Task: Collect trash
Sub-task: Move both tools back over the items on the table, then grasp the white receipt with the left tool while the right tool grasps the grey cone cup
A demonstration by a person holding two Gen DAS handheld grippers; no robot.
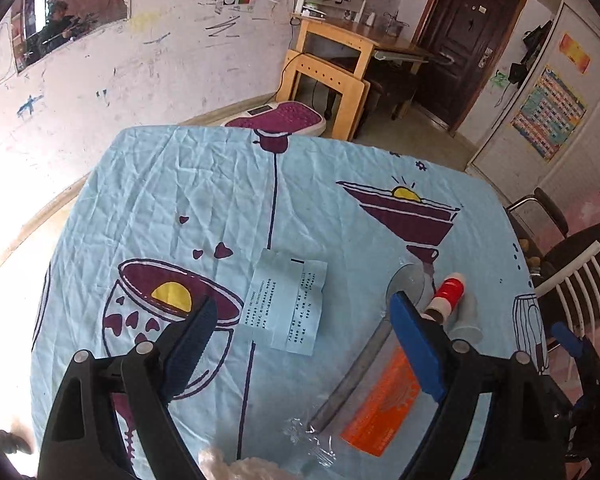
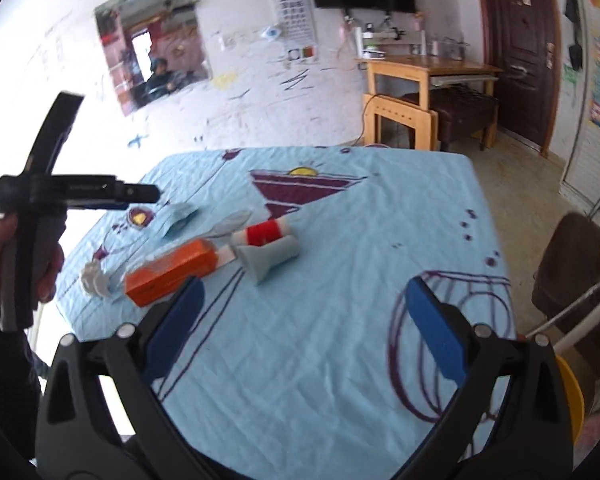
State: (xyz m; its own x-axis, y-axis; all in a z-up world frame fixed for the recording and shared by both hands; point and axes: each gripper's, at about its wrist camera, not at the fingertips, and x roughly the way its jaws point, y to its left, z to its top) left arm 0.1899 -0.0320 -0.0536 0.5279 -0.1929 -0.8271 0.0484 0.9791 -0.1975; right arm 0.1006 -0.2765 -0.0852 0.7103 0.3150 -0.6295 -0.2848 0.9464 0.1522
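Left gripper [image 1: 300, 320] gapes empty above the receipt [image 1: 285, 302]. The orange packet [image 1: 384, 404] is half hidden by its right finger, the tissue [image 1: 236, 466] cut off. Right gripper [image 2: 300, 320] gapes too — bare tablecloth [image 2: 380, 220] beneath, to the table's right edge.

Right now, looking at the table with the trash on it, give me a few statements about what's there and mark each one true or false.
1. The tablecloth is light blue with purple drink drawings. True.
2. The left gripper is shut on the printed paper slip. False: its fingers stand open and hold nothing; the slip lies on the cloth.
3. The orange packet lies on the table. True.
4. The right gripper grips the red-banded roll. False: it is open, and the roll lies farther off on the cloth.
5. A spoon lies near the roll. True.
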